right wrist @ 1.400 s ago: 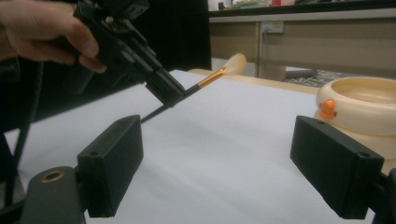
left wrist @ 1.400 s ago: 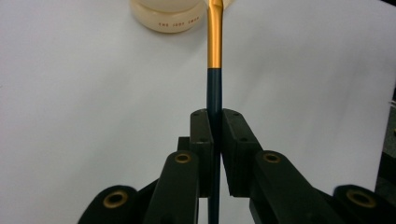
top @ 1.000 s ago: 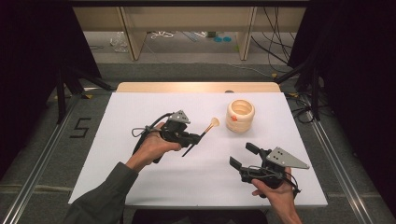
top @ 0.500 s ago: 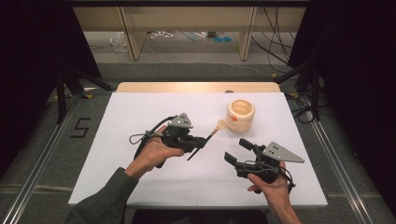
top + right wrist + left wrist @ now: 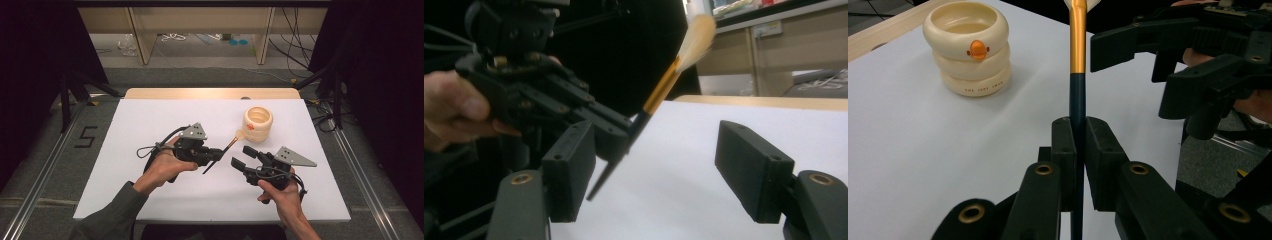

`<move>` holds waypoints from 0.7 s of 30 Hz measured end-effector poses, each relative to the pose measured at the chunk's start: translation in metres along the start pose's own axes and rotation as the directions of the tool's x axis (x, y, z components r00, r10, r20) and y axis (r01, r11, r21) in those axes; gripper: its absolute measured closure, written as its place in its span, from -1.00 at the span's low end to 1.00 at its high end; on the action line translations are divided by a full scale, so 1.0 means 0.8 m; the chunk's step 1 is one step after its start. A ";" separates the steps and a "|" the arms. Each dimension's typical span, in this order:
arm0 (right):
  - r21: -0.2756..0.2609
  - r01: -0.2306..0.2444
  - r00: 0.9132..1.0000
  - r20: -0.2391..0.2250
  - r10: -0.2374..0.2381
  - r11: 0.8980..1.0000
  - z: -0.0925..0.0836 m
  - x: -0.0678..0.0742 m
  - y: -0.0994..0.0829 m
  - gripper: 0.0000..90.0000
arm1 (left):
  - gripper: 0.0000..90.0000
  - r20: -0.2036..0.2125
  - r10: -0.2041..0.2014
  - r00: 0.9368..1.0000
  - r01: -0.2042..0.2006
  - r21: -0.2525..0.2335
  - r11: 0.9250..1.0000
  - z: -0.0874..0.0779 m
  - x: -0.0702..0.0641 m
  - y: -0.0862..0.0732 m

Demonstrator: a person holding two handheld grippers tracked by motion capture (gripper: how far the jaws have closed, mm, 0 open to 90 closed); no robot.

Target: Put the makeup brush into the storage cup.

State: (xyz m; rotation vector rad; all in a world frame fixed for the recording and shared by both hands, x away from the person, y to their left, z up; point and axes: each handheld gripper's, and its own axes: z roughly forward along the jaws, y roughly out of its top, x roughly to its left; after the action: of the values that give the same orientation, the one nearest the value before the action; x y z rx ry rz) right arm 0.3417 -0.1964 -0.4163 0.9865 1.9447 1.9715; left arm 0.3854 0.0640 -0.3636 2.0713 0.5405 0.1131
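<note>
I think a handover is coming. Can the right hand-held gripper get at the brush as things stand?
Probably yes. The left hand-held gripper holds the brush by its dark handle, leaving the gold part and bristles free. The right hand-held gripper is open beside it, nothing between.

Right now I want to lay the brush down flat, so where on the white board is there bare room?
The left part of the white board is bare, from its left edge to the left gripper, which is shut on the brush. The near strip in front of the hands is free too. It is crowded between the brush, the right gripper and the cream holder.
</note>
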 end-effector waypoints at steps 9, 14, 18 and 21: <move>-0.027 -0.075 0.997 -0.037 0.074 0.997 0.005 -0.008 0.006 -0.02 | 0.85 0.013 0.003 1.000 -0.003 -0.004 1.000 0.000 -0.003 0.002; -0.028 -0.092 0.994 -0.061 0.090 0.995 0.012 -0.008 0.005 0.09 | 0.85 0.019 -0.004 1.000 0.004 0.000 1.000 0.001 -0.006 0.002; -0.033 -0.089 0.994 -0.072 0.086 0.995 0.016 -0.008 0.007 0.18 | 0.85 0.028 -0.007 1.000 0.007 -0.006 1.000 0.002 -0.007 0.003; -0.034 -0.102 0.992 -0.083 0.099 0.994 0.017 -0.007 0.008 0.27 | 0.85 0.030 -0.004 1.000 0.004 0.000 1.000 0.001 -0.008 0.003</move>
State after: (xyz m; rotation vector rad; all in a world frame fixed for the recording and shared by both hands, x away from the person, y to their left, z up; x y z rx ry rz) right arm 0.3558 -0.1891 -0.4134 1.0287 1.9266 2.1267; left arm 0.3808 0.0596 -0.3609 2.0688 0.5262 0.0793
